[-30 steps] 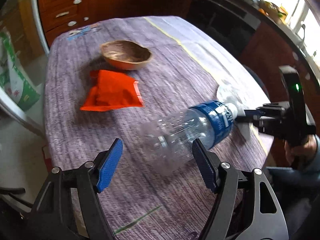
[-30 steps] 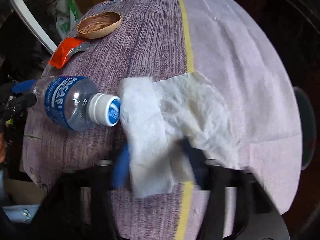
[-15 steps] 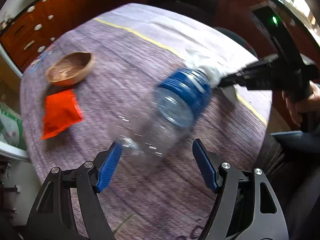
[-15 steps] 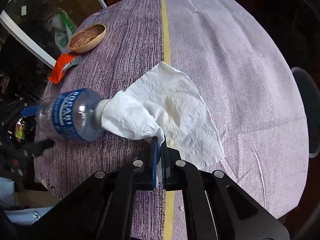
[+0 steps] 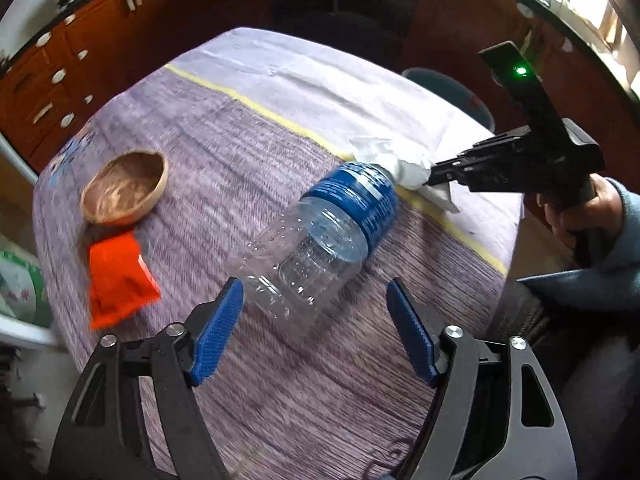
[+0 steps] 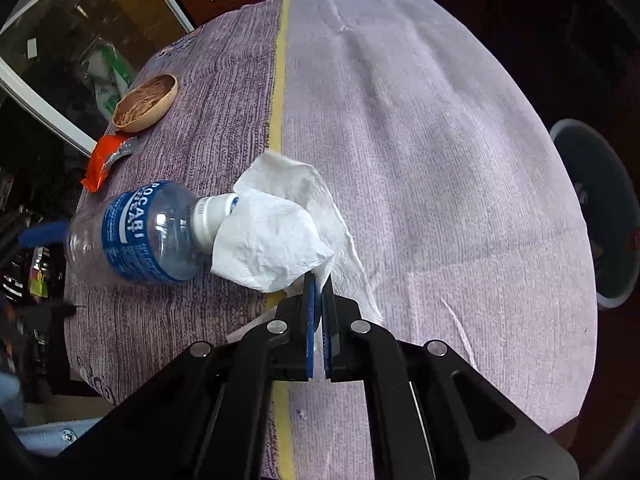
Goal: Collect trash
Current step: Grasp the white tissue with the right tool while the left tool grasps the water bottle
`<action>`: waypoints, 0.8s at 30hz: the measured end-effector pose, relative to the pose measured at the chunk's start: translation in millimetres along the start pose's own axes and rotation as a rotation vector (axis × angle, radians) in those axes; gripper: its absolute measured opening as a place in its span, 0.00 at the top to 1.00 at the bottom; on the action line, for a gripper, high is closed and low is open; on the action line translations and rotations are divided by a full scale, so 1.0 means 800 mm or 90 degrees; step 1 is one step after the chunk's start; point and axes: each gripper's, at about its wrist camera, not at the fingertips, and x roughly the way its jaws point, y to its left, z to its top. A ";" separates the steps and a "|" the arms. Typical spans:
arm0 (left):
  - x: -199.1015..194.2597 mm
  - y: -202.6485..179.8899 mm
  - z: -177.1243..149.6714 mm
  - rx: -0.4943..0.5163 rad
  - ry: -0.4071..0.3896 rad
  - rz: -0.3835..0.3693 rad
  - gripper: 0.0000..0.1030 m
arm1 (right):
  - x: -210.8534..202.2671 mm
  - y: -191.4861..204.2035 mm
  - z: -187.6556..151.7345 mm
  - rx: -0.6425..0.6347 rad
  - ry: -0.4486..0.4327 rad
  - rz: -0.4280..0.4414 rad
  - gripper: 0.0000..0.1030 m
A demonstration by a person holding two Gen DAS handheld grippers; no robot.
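A crumpled white paper napkin lies on the purple-clothed table, bunched against the cap of an empty plastic bottle lying on its side. The right gripper is clamped on the napkin's edge. The left gripper hovers at the bottle's base, its jaws just widened and touching nothing. Beyond lie an orange wrapper and a wooden bowl. Likely next: straddle the bottle's body, then squeeze.

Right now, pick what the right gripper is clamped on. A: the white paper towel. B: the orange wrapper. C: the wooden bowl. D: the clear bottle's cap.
A: the right gripper has its jaws pinched together on a fold of the white paper towel, which drapes against the bottle cap.
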 end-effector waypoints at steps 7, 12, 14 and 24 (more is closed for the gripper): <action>0.056 -0.020 0.038 0.086 0.052 0.002 0.12 | -0.007 -0.003 0.000 0.005 0.005 0.005 0.97; 0.062 -0.024 0.039 0.083 0.045 -0.006 0.12 | -0.021 -0.010 0.010 0.014 -0.013 0.011 0.97; 0.054 -0.020 0.034 0.082 0.041 0.003 0.12 | -0.025 -0.016 0.017 0.014 -0.018 0.005 0.97; 0.025 0.004 0.073 0.098 0.010 -0.029 0.08 | -0.040 -0.024 0.019 0.021 -0.023 0.005 0.97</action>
